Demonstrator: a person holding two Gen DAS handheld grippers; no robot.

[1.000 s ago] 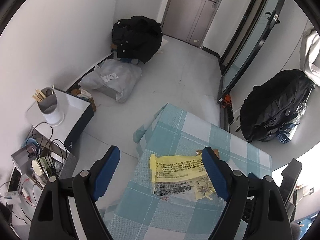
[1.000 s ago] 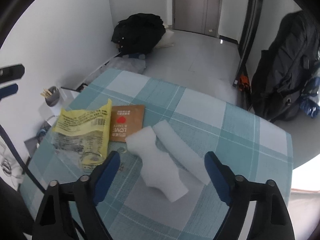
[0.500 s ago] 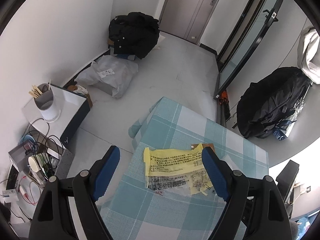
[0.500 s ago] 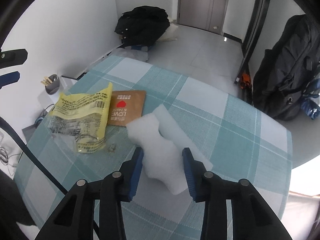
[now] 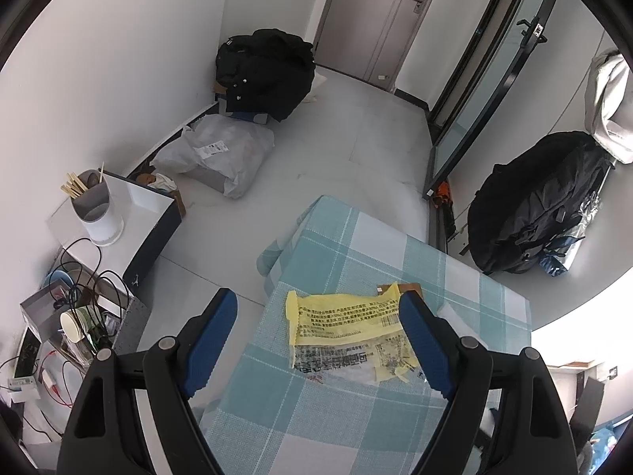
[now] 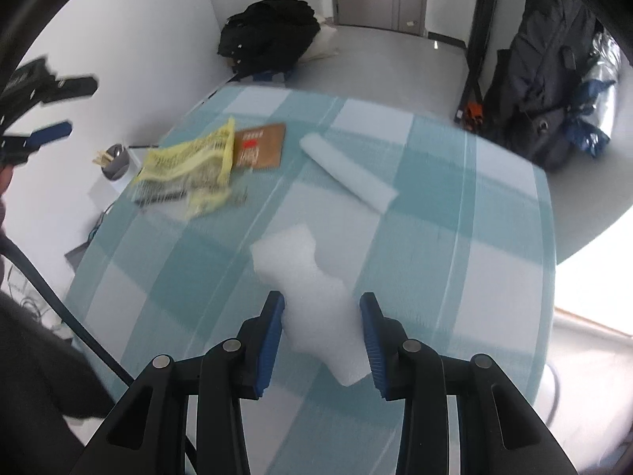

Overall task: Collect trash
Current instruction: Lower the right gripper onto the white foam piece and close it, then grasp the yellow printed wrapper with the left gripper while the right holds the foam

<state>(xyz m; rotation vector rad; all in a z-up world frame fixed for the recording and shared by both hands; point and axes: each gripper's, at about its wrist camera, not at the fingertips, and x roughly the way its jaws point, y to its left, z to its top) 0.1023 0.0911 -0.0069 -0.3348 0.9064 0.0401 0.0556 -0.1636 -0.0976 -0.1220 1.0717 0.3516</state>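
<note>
Bright, even daylight fills both fisheye views, with blown-out glare at the lower right. Edges curve and darken. The right wrist view is motion-blurred.

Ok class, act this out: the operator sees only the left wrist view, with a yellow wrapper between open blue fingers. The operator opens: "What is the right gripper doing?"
Observer: The right gripper has just closed on a white foam block, which sits between its jaws.
Operator: Any other trash out of my sight?
Observer: A flat foam strip lies beyond it, apart from the block.
Operator: What's the brown corner behind my wrapper?
Observer: A brown card with a red mark, lying beside the yellow wrapper.
</note>
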